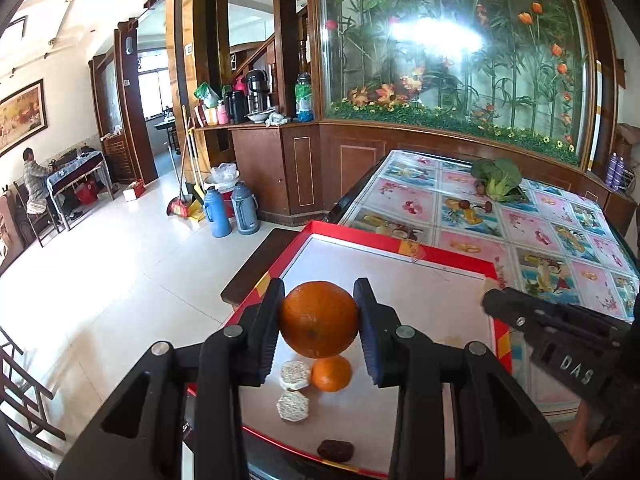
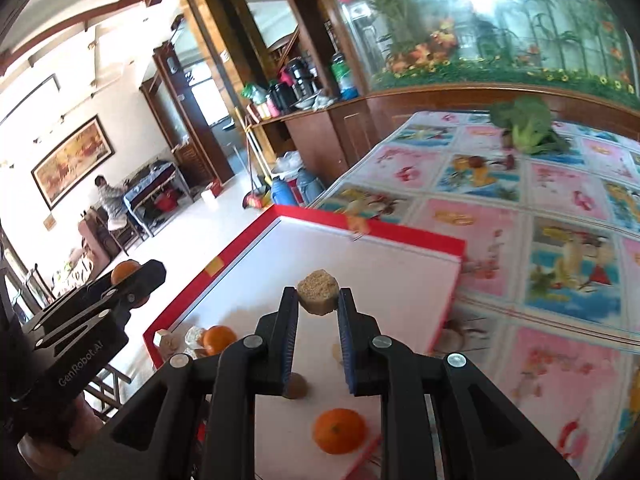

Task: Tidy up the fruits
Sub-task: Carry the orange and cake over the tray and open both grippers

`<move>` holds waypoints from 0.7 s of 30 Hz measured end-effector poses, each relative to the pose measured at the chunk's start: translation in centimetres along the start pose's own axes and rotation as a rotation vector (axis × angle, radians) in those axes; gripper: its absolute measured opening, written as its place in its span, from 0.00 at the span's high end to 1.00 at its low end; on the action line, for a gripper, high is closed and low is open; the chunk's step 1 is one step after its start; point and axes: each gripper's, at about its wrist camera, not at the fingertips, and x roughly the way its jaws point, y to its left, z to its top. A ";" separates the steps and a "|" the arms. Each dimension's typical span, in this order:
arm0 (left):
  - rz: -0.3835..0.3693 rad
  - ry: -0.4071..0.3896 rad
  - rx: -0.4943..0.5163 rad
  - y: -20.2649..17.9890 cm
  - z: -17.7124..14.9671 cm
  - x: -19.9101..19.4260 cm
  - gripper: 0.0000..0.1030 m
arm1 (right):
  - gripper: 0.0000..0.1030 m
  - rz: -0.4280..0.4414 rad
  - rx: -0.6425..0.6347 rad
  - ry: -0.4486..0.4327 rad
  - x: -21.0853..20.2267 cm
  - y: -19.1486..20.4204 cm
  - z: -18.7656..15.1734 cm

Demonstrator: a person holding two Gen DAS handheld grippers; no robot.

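Both sets of jaws were clenched on cargo when I checked the feeds; my left gripper (image 1: 319,320) held a large orange (image 1: 319,319) between its pads, lifted above the white floor of the red-rimmed tray (image 1: 352,235); my right gripper (image 2: 319,304) pinched a tan hexagonal cake (image 2: 317,292) at its fingertips, also raised over the tray (image 2: 400,236).

Directly beneath the held orange, slightly nearer me, lay a smaller orange (image 1: 331,373) touching one pale hexagonal cake (image 1: 295,375), a second cake (image 1: 293,406) just behind it, and a dark piece (image 1: 336,450) by the near rim; the right view showed another small orange (image 2: 339,431) below its jaws.

I judged the coming move turned on that vertical stack; a straight descent would land the big orange on the small one, so it needed to travel forward or rightward, where the tray floor stood bare; being round, it offered no long axis to mind, though it could roll.

The tray's left rim overhung the desk (image 1: 536,236) edge above the floor, and the right gripper (image 1: 560,332) crowded the right side; the far corner seemed the freest room.
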 end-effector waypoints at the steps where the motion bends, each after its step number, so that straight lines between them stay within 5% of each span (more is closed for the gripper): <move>1: 0.003 0.000 -0.001 0.2 0.0 0.1 0.63 | 0.82 0.001 -0.005 0.010 0.4 0.4 -0.2; 8: 0.016 0.039 0.031 0.6 1.0 2.9 0.63 | 0.82 -0.025 0.001 0.068 3.4 0.7 0.6; 21: 0.027 0.282 0.082 -1.8 1.0 10.0 0.63 | 0.82 -0.168 0.117 0.200 6.9 -2.6 0.5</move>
